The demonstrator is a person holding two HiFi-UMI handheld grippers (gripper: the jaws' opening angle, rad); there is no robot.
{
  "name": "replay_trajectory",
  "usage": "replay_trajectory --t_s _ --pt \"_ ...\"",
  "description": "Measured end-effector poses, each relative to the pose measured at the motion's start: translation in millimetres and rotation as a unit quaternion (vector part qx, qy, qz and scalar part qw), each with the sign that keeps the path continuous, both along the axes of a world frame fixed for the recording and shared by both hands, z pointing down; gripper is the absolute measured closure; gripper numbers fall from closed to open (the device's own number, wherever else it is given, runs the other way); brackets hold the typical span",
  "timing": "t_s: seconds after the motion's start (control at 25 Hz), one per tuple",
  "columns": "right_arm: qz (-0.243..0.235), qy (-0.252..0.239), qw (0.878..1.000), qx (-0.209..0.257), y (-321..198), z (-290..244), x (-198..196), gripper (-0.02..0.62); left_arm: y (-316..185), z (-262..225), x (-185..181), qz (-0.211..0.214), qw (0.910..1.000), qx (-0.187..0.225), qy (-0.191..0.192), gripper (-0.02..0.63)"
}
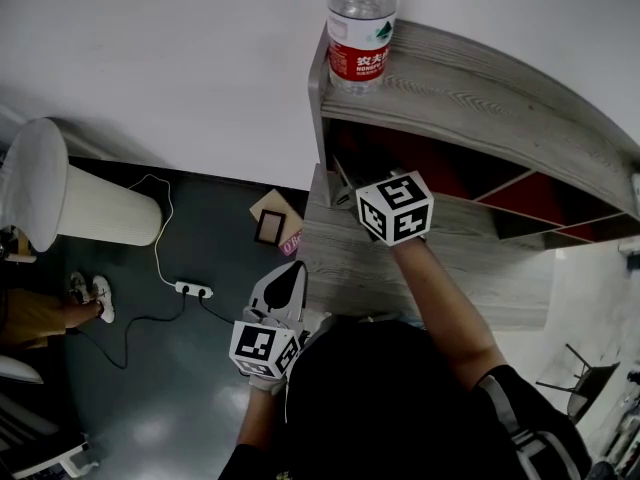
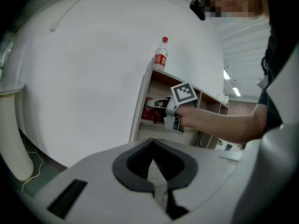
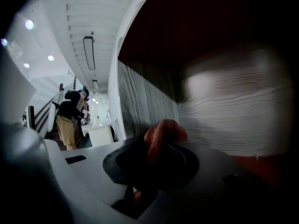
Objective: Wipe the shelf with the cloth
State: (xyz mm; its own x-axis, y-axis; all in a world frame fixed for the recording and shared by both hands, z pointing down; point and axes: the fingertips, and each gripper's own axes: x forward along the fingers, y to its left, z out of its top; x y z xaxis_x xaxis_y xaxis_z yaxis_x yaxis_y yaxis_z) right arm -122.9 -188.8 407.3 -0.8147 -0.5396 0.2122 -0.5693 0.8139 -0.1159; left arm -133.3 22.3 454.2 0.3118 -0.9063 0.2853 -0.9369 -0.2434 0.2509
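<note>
Head view: my right gripper [image 1: 372, 200] inside leftmost compartment of grey wood shelf [image 1: 480, 88]; water bottle [image 1: 361, 28] at top board's left corner. Left gripper [image 1: 287, 283] off shelf's front edge, in open room.
Left gripper view: jaws together, empty.
Right gripper view: jaws clamped on red cloth [image 3: 162, 135], near compartment board.

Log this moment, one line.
right gripper: shut on red cloth, inside shelf | left gripper: shut, empty | water bottle: on shelf top

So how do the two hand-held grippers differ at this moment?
The right hand-held gripper is shut on a red cloth; the left hand-held gripper is shut on nothing. The right reaches inside the shelf; the left is outside it, off its end. Both are shut.
</note>
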Motion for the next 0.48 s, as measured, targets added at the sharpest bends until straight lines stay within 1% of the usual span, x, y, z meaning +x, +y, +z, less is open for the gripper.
replay_trajectory --t_s 0.08,0.24,0.32,0.48 --pt "-0.001 -0.042 0.999 -0.006 5 -10 1 0.532 0 0 2 0.003 1.0000 0.001 0.000 0.601" --pt "-0.014 -0.103 0.995 0.009 17 -30 3 0.532 0 0 4 0.005 1.0000 0.001 -0.002 0.601" --pt "-0.023 -0.141 0.990 0.014 21 -44 6 0.534 0 0 4 0.007 1.0000 0.000 -0.002 0.601" --pt "-0.044 -0.212 0.976 0.026 29 -74 9 0.533 -1 -1 7 0.011 0.9999 0.000 -0.004 0.601"
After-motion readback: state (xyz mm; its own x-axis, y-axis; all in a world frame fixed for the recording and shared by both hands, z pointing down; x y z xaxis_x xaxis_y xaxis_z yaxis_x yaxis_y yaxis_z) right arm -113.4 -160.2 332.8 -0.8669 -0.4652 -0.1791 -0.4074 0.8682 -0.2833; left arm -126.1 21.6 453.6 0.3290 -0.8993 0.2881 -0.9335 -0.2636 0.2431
